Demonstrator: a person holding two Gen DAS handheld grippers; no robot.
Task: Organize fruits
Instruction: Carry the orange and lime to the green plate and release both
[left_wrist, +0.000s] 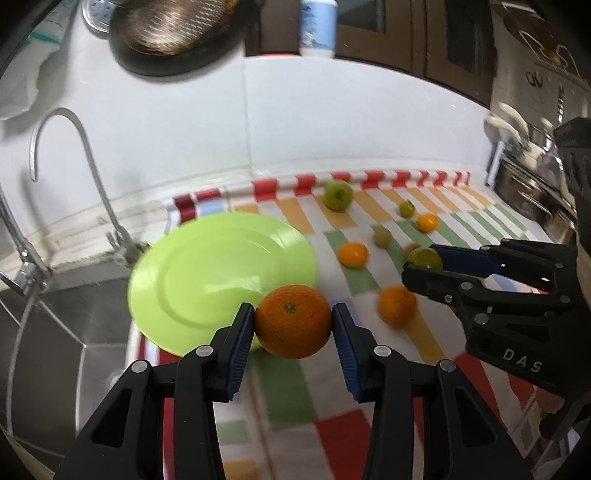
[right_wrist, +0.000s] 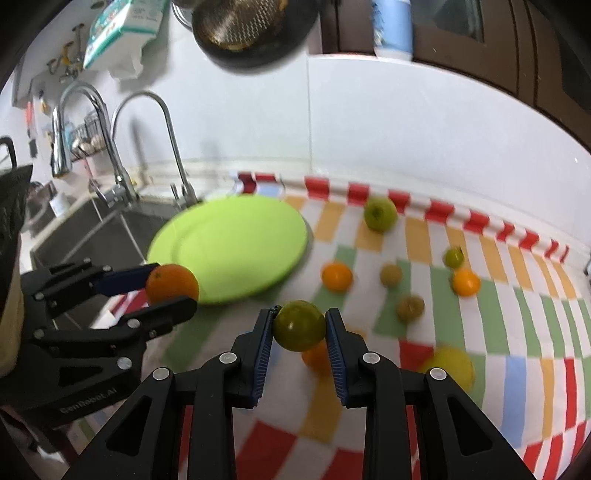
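My left gripper (left_wrist: 293, 319) is shut on a large orange (left_wrist: 293, 321), held just off the near right rim of the lime-green plate (left_wrist: 207, 266). In the right wrist view the same left gripper (right_wrist: 170, 286) holds that orange (right_wrist: 172, 283) beside the plate (right_wrist: 236, 243). My right gripper (right_wrist: 299, 326) is shut on a small green citrus fruit (right_wrist: 300, 325), lifted over the striped cloth (right_wrist: 424, 295). The left wrist view shows this right gripper (left_wrist: 423, 264) with the green fruit (left_wrist: 424, 258). Loose on the cloth lie a green apple (right_wrist: 380, 213), small oranges (right_wrist: 337, 276) and brownish fruits (right_wrist: 410, 308).
A sink (left_wrist: 55, 332) with curved taps (left_wrist: 74, 155) lies left of the plate. A white tiled wall (left_wrist: 332, 122) backs the counter, with a dark pan (left_wrist: 173, 33) hanging above. Steel pots (left_wrist: 535, 177) stand at the far right. A yellow fruit (right_wrist: 450, 367) lies near my right gripper.
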